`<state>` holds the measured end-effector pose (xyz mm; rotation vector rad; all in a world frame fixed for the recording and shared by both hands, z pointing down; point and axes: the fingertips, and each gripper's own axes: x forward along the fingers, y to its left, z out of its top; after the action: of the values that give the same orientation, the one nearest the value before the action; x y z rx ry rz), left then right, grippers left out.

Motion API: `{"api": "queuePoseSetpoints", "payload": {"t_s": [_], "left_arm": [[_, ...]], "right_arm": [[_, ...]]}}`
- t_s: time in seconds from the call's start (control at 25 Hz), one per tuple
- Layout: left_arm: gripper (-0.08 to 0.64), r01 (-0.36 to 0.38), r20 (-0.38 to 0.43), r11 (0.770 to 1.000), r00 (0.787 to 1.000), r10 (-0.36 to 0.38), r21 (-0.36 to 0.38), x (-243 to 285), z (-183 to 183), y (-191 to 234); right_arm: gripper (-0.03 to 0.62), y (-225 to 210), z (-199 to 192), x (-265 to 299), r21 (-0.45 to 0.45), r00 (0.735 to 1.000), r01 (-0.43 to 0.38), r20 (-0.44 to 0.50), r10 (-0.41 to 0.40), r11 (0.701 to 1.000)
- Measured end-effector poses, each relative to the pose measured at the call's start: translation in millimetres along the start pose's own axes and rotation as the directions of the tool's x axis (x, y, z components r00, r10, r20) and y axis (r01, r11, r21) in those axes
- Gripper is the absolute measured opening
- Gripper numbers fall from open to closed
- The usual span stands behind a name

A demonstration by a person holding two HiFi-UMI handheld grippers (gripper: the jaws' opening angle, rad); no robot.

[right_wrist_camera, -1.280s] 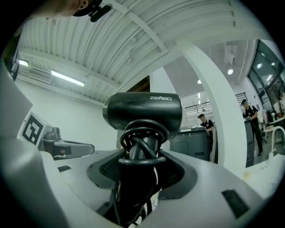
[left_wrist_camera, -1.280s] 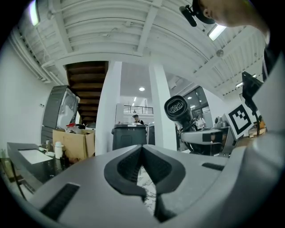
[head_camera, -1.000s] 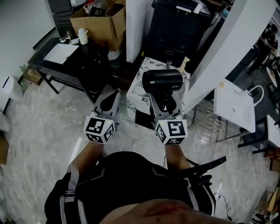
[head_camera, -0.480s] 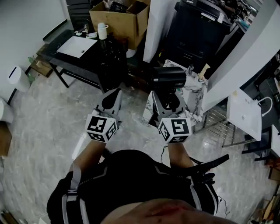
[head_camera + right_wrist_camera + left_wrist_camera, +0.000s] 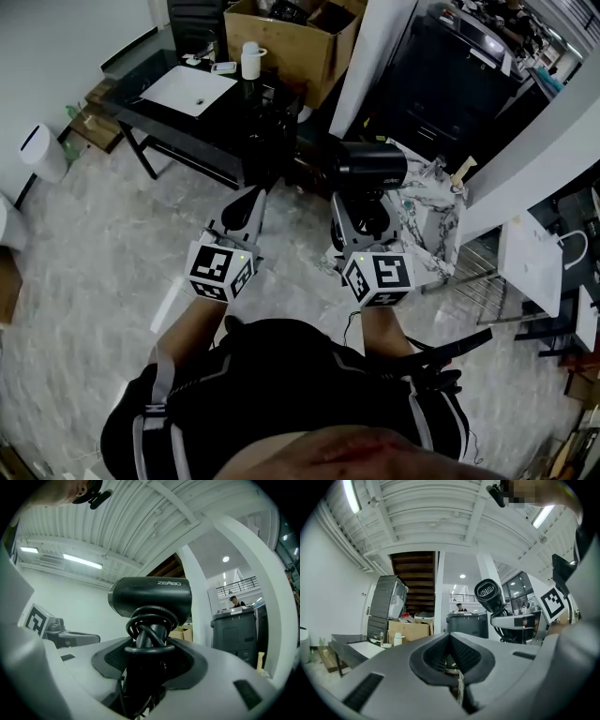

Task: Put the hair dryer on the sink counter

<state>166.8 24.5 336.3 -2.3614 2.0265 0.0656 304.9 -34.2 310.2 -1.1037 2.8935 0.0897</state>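
Observation:
The black hair dryer (image 5: pixel 371 166) stands upright with its cord wound round the handle, and my right gripper (image 5: pixel 361 208) is shut on that handle. In the right gripper view the hair dryer (image 5: pixel 151 597) fills the middle, its handle clamped between the jaws. My left gripper (image 5: pixel 253 199) is level with it on the left, shut and holding nothing. The sink counter, a black table (image 5: pixel 155 112) with a white basin (image 5: pixel 192 90), is ahead to the left, beyond both grippers. In the left gripper view the hair dryer (image 5: pixel 490 595) shows at right and the counter (image 5: pixel 351 649) low at left.
A white bottle (image 5: pixel 250 59) stands at the counter's back edge, with a cardboard box (image 5: pixel 300 33) behind it. A marble-topped stand (image 5: pixel 433 214) is just right of the dryer. A white pillar (image 5: pixel 375 47), a dark cabinet (image 5: pixel 469 84) and a white bin (image 5: pixel 45 152) surround the area.
The person has turned left: the black counter with the basin has slid toward the middle of the view, and the marble stand has gone from under the dryer to its right. Both grips are unchanged.

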Motion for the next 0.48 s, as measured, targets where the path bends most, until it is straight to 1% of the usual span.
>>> {"api": "queuePoseSetpoints", "payload": {"t_s": [0.24, 0.48], "left_arm": [[0.002, -0.024, 0.005, 1.0, 1.0, 0.024, -0.008, -15, 4, 58], [0.002, -0.017, -0.005, 1.0, 1.0, 0.017, -0.009, -29, 3, 101]], "right_arm": [[0.236, 43, 2, 40, -0.007, 1.0, -0.029, -0.002, 0.029, 1.0], [0.235, 81, 1, 70, -0.002, 1.0, -0.031, 0.0, 0.031, 1.0]]}}
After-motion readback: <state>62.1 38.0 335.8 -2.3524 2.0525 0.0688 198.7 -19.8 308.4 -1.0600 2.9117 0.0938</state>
